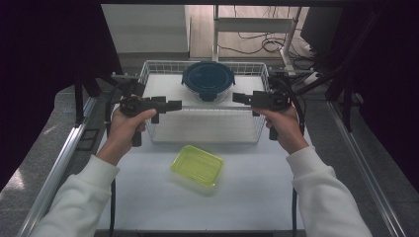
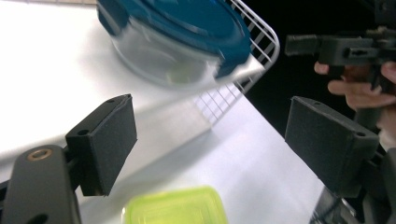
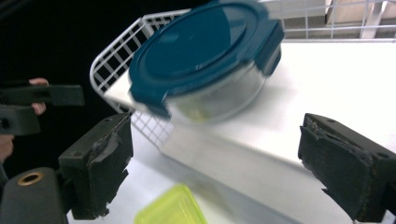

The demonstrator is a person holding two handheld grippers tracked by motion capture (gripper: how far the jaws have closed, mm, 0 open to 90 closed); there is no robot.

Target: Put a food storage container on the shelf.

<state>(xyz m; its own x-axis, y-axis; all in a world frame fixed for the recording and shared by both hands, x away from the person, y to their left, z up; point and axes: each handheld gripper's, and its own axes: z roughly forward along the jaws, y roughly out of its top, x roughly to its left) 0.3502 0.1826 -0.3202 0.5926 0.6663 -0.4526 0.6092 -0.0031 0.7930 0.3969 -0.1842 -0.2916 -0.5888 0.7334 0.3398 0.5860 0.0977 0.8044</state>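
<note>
Looking down from the high view, the round glass container [image 1: 208, 81] with its blue lid sits at the back of the wire basket [image 1: 153, 136], and I'd say that one is put away. The left gripper [image 1: 176, 104] and right gripper [image 1: 237, 97] hover over the basket's two sides, pointing at each other, both with jaws apart and nothing in them. The green box [image 1: 197, 166] lies on the worktop [image 1: 257, 197] in front of the basket, untouched, so that seems to be what is left.

From the left gripper view, the pads [image 2: 106, 142] stand wide apart; the container rests inside the basket beyond, and the green box shows low between the jaws.

From the right gripper view, the jaws are likewise spread and empty, the container sitting by the basket's corner, the green box below.
</note>
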